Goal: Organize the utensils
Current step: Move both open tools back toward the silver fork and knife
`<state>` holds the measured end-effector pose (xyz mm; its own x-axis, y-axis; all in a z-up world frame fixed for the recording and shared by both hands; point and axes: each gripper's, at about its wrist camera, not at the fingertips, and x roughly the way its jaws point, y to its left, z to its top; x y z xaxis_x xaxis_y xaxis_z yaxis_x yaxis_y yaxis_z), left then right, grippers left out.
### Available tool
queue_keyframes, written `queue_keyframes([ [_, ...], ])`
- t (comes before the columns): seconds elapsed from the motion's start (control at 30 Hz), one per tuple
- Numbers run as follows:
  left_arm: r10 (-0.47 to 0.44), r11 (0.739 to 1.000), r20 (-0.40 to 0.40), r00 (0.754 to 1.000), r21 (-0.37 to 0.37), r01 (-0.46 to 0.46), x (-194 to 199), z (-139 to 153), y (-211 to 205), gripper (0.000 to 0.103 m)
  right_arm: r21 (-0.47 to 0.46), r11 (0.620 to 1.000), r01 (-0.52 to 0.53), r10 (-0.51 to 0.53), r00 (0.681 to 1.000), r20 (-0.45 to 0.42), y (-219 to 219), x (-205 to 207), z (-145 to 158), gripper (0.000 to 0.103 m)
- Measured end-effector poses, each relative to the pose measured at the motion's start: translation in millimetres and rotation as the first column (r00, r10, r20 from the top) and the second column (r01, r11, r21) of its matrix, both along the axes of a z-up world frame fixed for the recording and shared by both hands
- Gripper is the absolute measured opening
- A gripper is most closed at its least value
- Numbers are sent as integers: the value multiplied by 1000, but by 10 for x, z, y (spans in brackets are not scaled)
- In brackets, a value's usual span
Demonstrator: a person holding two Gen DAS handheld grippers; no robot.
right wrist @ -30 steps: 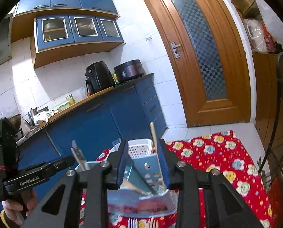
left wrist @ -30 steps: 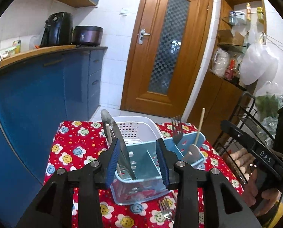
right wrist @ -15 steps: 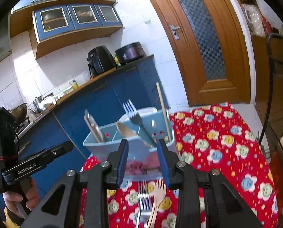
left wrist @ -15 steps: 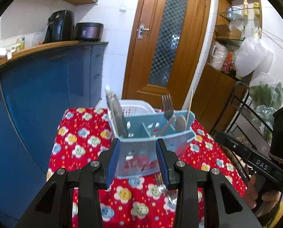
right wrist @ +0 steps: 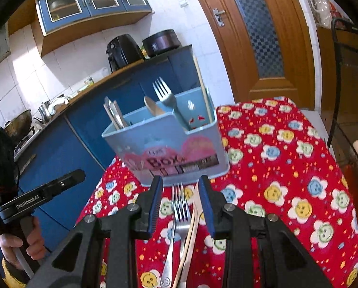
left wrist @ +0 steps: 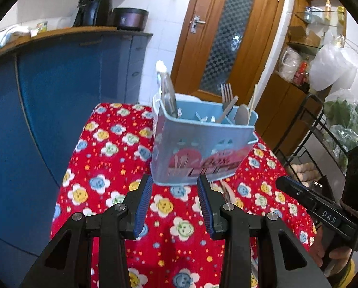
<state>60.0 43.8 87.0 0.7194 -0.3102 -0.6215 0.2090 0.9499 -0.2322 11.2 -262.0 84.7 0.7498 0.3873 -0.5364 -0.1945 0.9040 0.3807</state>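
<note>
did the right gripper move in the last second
Yes. The right gripper backed away and sank: the blue caddy once between its fingers now stands beyond them.

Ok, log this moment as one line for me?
left gripper: open, empty | right gripper: open, above fork lying on tablecloth | blue utensil caddy: upright, holds fork, spoon, chopstick | loose utensils: not yet picked up

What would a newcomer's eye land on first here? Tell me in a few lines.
The red flower-print tablecloth fills the lower half of both views. On it stands a pale blue utensil caddy holding a fork, with more utensils upright beside it. A second fork lies loose on the cloth in front of the caddy, framed by the right gripper, whose blue-padded jaws are apart and hold nothing.
</note>
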Motion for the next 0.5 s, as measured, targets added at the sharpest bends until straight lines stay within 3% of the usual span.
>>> queue_keyframes([
  [0.3,28,1000,-72,997,6,-28,10,-295,-9,40,0,1000,8,-8,997,-74,4,24,-275,35],
  [0.5,-4,1000,-118,993,-2,4,54,-473,-134,40,17,1000,25,-23,993,-119,-93,11,-451,35],
])
